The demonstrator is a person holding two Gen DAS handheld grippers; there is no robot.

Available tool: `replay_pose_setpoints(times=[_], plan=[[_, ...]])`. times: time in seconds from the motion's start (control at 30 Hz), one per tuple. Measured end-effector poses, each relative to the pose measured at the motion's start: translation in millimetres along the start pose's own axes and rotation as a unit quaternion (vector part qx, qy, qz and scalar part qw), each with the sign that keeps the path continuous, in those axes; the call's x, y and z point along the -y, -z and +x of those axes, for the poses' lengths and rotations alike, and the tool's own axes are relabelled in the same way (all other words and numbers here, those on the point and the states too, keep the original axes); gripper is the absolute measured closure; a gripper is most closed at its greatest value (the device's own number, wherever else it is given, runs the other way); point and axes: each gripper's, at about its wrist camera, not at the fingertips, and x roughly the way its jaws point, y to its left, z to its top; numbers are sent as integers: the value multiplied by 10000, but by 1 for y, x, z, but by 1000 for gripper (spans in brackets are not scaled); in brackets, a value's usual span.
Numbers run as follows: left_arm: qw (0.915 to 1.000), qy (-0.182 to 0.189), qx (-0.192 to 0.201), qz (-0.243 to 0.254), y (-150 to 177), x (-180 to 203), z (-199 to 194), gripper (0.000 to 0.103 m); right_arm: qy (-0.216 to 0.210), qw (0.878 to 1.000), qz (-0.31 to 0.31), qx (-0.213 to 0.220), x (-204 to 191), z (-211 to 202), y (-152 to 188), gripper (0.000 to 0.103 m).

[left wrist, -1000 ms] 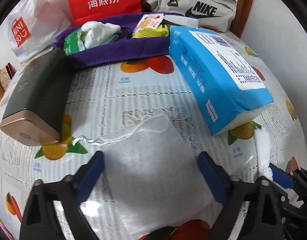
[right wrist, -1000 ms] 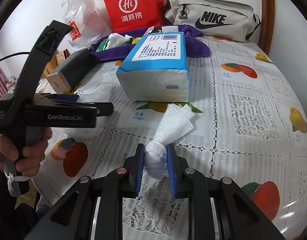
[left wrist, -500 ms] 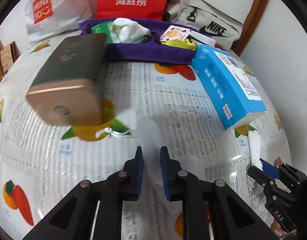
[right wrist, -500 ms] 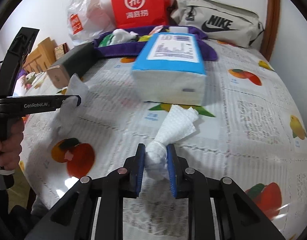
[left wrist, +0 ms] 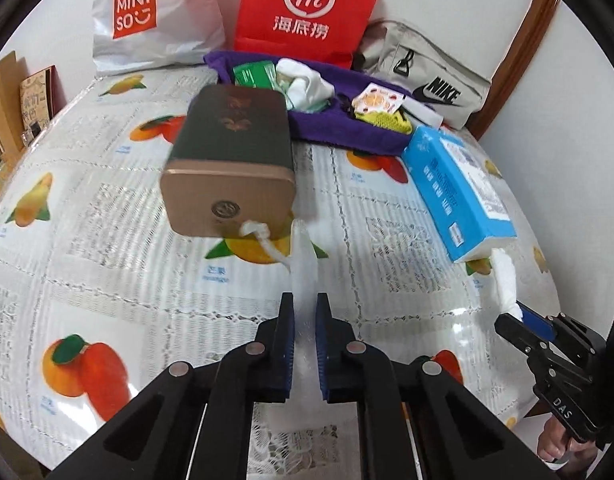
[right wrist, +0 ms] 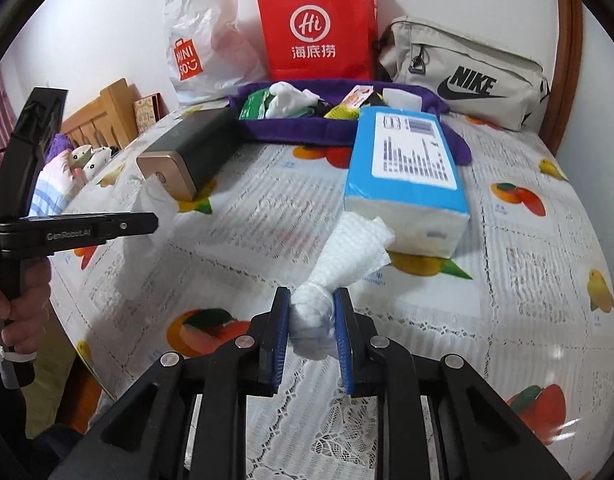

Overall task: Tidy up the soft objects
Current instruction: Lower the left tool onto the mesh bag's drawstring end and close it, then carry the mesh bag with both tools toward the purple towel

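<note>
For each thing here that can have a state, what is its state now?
left gripper: shut on white mesh pouch
right gripper: shut on bunched white cloth
blue tissue pack: lying flat
green tin: on its side
red paper bag: upright

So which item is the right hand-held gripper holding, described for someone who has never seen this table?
Start at the blue tissue pack lying on the fruit-print tablecloth. Just in front of its near white end, the right hand-held gripper is shut on a white paper towel. Unlike the flat pack, it is twisted into a knot, with a quilted tail fanning out.
</note>
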Motion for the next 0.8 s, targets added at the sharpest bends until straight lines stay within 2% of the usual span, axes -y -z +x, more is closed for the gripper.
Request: replay_pose_setpoints(times=[0.2, 0.5, 0.8], plan=[[9998, 124, 135, -38, -6, -3, -17, 95, 34, 9999, -47, 82, -3, -9, -11, 81], [9991, 20, 384, -188, -27, -13, -39, 95, 86, 9996, -54, 266, 0, -22, -33, 81], [9985, -114, 499, -177, -55, -14, -44, 95, 4, 9989, 47, 470, 9, -23, -70, 81]])
